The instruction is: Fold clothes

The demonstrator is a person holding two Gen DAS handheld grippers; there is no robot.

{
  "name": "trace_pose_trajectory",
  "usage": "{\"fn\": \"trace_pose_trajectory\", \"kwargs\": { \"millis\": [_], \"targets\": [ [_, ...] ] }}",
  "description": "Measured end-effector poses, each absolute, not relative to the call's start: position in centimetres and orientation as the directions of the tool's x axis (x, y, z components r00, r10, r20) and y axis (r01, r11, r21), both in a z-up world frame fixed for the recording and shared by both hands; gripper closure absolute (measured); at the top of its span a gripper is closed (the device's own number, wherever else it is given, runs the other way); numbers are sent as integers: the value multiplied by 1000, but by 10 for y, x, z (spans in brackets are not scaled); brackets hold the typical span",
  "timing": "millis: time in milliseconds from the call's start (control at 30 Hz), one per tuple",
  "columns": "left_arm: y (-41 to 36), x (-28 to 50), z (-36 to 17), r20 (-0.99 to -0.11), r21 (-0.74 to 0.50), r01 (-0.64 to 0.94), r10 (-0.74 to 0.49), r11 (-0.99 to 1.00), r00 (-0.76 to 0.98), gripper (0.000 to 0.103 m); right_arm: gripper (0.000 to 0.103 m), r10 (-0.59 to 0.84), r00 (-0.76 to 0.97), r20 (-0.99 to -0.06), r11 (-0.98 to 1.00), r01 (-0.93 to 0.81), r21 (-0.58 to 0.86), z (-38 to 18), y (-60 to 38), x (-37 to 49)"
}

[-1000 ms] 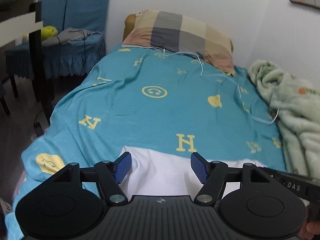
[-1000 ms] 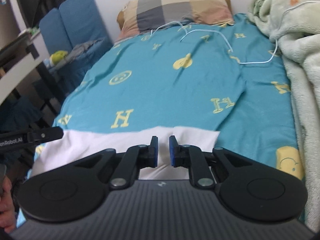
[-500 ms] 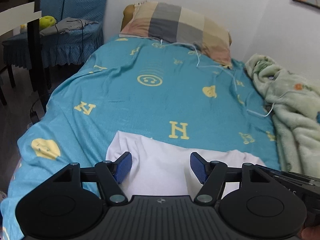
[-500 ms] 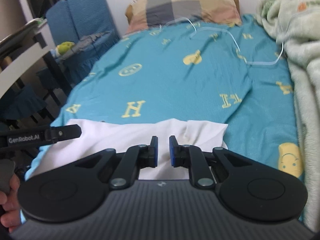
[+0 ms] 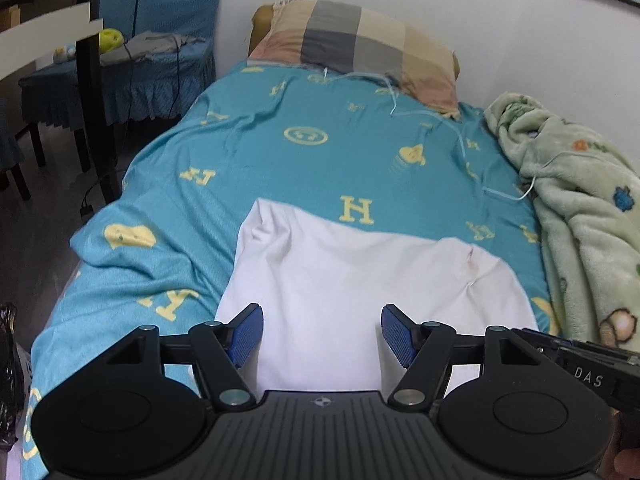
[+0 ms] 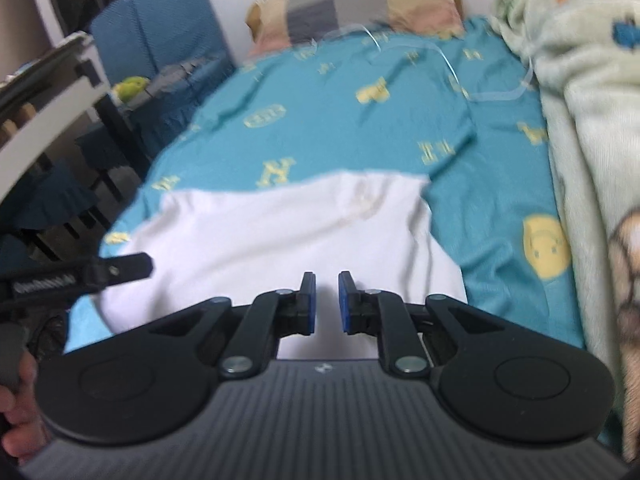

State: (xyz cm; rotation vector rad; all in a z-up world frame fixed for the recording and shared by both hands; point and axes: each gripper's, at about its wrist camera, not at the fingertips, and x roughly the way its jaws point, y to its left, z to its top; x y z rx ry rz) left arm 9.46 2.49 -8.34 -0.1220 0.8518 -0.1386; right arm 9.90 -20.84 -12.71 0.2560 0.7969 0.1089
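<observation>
On the far left a chair [image 5: 120, 80] with a blue cover is standing beside the bed [image 5: 304, 160], and its teal sheet is now showing far more white cloth than a second ago: the white garment [image 5: 360, 280] is lying across the near end of the bed, and both views are backing away from the pillow [image 5: 360, 40] so that the garment's far edge, only a narrow strip before, is now reaching up toward the yellow letter printed on the sheet. The left tool [image 5: 322, 336] is hanging over the garment's near part with its jaws standing wide and nothing between the pads, as they were a second ago. Further right, the right tool [image 6: 324, 304] is holding its jaws almost together, a narrow slit showing between the blue pads; the garment is showing behind that slit, but whether any fabric is being pinched there cannot be told. To the far right a pale green blanket [image 5: 580, 208] is heaped along the wall, and a thin white cable [image 5: 460, 140] is trailing across the sheet. Judging by how flat the garment is spreading, it is being laid out ready for a first fold, which is not yet begun.
</observation>
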Motion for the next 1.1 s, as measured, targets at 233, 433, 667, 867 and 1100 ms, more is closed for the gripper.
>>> {"fn": "trace_pose_trajectory", "kwargs": {
  "millis": [233, 433, 667, 867, 1100],
  "targets": [
    [18, 103, -102, -774, -117, 69, -135, 991, 619, 33, 89, 214, 656, -724, 953, 23, 302, -150, -207, 110],
    [17, 97, -95, -774, -148, 65, -156, 987, 613, 27, 88, 251, 645, -722, 935, 32, 353, -150, -216, 117],
    [20, 64, -79, -750, -401, 50, -359, 915, 556, 20, 87, 273, 645, -714, 918, 47, 394, -145, -223, 115],
    [37, 56, -116, -727, -616, -103, -512, 781, 458, 20, 87, 310, 663, -681, 875, 82, 477, -135, -236, 112],
    [78, 73, -167, -662, -747, -368, -567, 554, 490, 21, 87, 385, 676, -629, 806, 86, 586, -125, -246, 102]
  ]
}}
